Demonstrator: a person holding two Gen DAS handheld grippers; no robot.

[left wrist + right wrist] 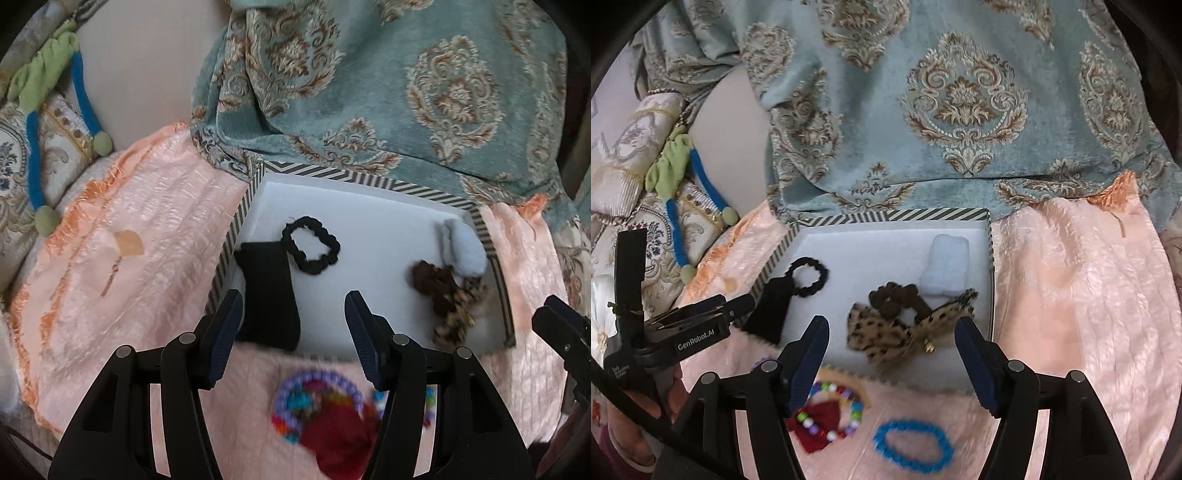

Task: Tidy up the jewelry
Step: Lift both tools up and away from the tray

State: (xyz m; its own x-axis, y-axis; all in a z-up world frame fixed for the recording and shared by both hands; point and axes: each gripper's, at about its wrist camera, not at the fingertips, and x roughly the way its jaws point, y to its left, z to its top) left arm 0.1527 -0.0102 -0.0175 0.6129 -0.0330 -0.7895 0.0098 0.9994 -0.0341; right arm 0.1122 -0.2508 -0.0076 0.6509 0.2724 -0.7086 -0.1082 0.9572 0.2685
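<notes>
**Operator:** Jewelry location?

**Inspector:** Two groups. Inside the striped-rim tray (894, 216): a black scrunchie (809, 277) touching a black pouch (770, 310) at the left, a pale blue fabric piece (947, 264) at the far right, a brown scrunchie (895, 299) just in front of it, and a leopard-print bow (905, 332) overlapping the brown scrunchie. On the pink blanket (1071, 295), just outside the tray's near edge: a multicoloured bead bracelet (833, 410) lying on a dark red fabric item (816, 428), and a blue bead bracelet (912, 445) beside them to the right.

**Operator:** Left tool state?

**Inspector:** The left tool (293, 317) is released, jaws spread wide, nothing between them. It hangs over the tray's near edge, with the black pouch just beside its left finger. The bead bracelet shows blurred below it.

**Operator:** Right tool state?

**Inspector:** The right tool (892, 347) is likewise released and empty. The leopard-print bow lies between its fingers in view; contact cannot be confirmed.

**Operator:** Surroundings?

**Inspector:** A teal damask cloth (960, 110) lies behind the tray. A green and blue cord (33, 147) lies at far left.
</notes>
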